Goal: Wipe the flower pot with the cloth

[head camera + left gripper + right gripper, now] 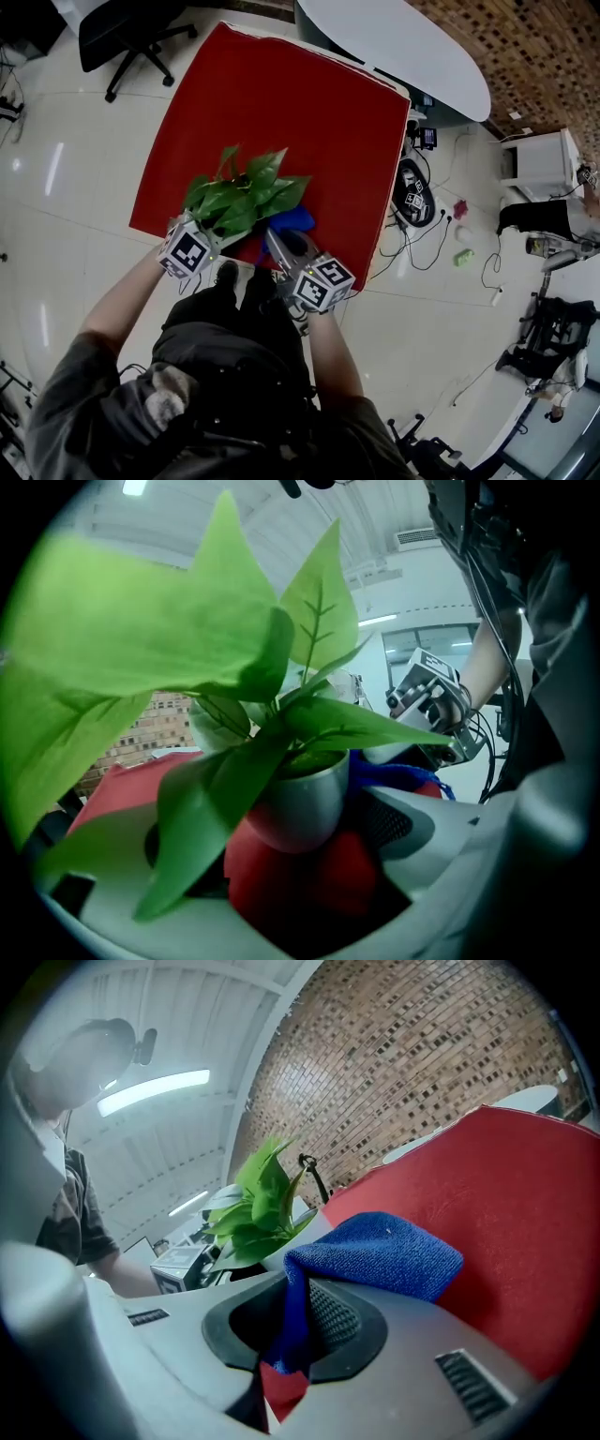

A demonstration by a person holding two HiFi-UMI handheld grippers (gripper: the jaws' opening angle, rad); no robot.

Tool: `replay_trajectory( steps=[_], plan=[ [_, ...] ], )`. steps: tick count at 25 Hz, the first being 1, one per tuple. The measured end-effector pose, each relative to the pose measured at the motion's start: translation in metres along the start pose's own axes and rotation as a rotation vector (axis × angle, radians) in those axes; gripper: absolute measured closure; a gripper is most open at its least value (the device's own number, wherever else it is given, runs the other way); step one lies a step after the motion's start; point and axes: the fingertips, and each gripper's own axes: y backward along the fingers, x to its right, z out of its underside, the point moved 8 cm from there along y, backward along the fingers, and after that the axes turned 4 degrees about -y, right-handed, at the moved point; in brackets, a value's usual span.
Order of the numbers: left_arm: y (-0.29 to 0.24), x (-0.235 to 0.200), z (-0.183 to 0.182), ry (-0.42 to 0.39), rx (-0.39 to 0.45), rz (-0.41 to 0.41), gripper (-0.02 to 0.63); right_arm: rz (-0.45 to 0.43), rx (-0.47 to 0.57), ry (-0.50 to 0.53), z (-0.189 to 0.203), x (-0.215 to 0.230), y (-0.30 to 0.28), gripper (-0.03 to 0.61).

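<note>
Blue cloth [375,1255] pinched in my right tongs [291,1335], left tongs [272,855] spread around grey flower pot [305,803], red table [281,112]

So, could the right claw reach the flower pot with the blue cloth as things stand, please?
Probably yes. The right claw pinches the blue cloth right beside the flower pot, with nothing showing between them; the leaves overhang higher up.

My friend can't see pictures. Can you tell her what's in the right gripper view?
The right gripper pinches a blue cloth between its jaws, the cloth bunching up over one jaw above a red table cover. Behind it is a leafy green plant in a pale flower pot, with a brick wall beyond.
</note>
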Motion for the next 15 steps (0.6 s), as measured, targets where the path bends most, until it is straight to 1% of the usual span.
replay_trajectory(
  steps=[2, 4, 6, 8, 9, 11, 15],
  plan=[
    [0.003, 0.001, 0.001, 0.014, -0.015, -0.007, 0.174, 0.002, -0.003, 0.000, 0.000, 0.000, 0.000, 0.528],
    [0.009, 0.002, 0.006, 0.056, -0.035, -0.029, 0.173, 0.006, -0.007, -0.002, 0.000, 0.001, -0.001, 0.528],
    [0.019, 0.006, 0.011, 0.136, -0.051, -0.082, 0.173, 0.006, -0.013, -0.002, 0.001, 0.002, -0.002, 0.528],
    [0.030, 0.014, 0.014, 0.226, -0.058, -0.159, 0.173, -0.005, -0.028, 0.005, 0.001, 0.001, -0.003, 0.528],
    [0.034, 0.020, 0.015, 0.255, -0.060, -0.197, 0.173, -0.013, -0.040, 0.010, 0.001, 0.000, -0.003, 0.528],
    [0.038, 0.028, 0.014, 0.276, -0.059, -0.255, 0.173, -0.033, -0.068, 0.019, 0.003, -0.004, -0.006, 0.528],
    [0.033, 0.029, 0.004, 0.295, -0.035, -0.315, 0.173, -0.076, -0.122, 0.026, 0.009, -0.015, -0.008, 0.528]
  ],
)
